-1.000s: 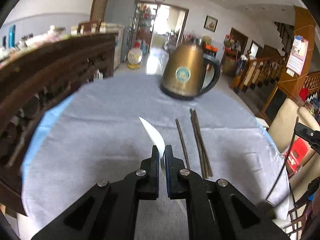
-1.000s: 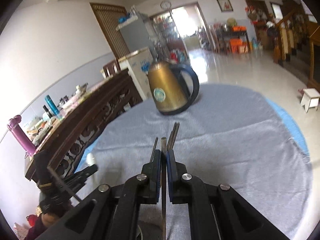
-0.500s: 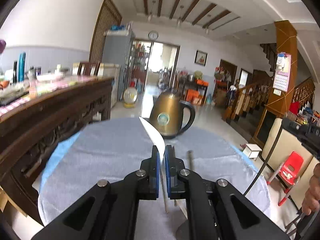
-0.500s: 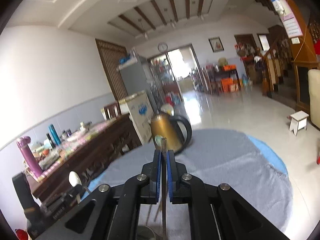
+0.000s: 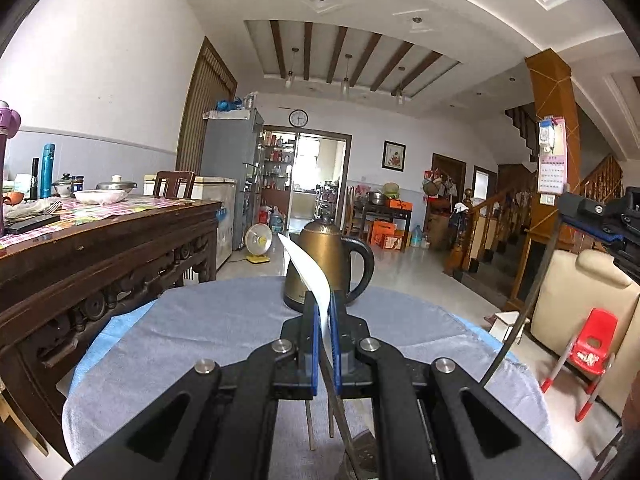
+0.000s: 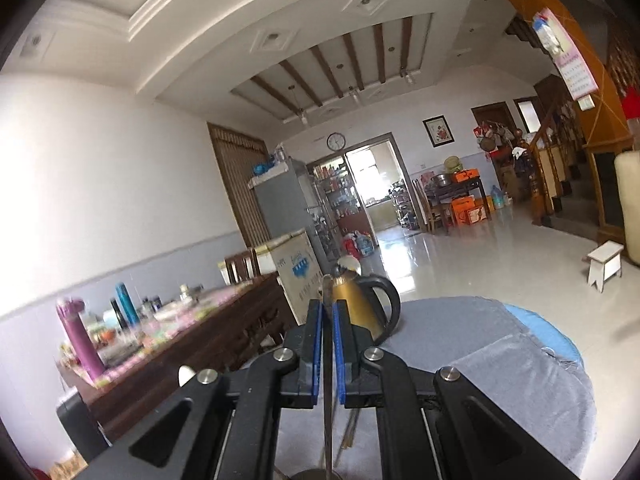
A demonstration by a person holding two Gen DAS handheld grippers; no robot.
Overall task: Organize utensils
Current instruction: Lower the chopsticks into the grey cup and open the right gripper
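Observation:
My left gripper [image 5: 325,300] is shut on a white spoon [image 5: 308,268], whose bowl sticks up past the fingertips in front of the kettle. Its handle slants down behind the fingers toward a dark round rim [image 5: 360,454] at the bottom edge. My right gripper [image 6: 327,304] is shut on a thin dark chopstick [image 6: 328,360] that stands upright between the blue pads. In the left wrist view that chopstick [image 5: 520,328] hangs long below the right gripper [image 5: 592,216]. Brown chopsticks [image 5: 310,424] lie on the grey cloth [image 5: 200,340] under the left gripper, and in the right wrist view chopsticks [image 6: 348,432] also lie there.
A gold kettle [image 5: 324,264] with a black handle stands at the far side of the round table. A carved dark wooden sideboard [image 5: 120,248] with bottles and dishes runs along the left. A red child chair [image 5: 592,344] and a beige sofa [image 5: 580,292] are at the right.
Both grippers have risen and tipped up with their utensils still held. The views now take in the room and ceiling; the table and its chopsticks have slid to the bottom.

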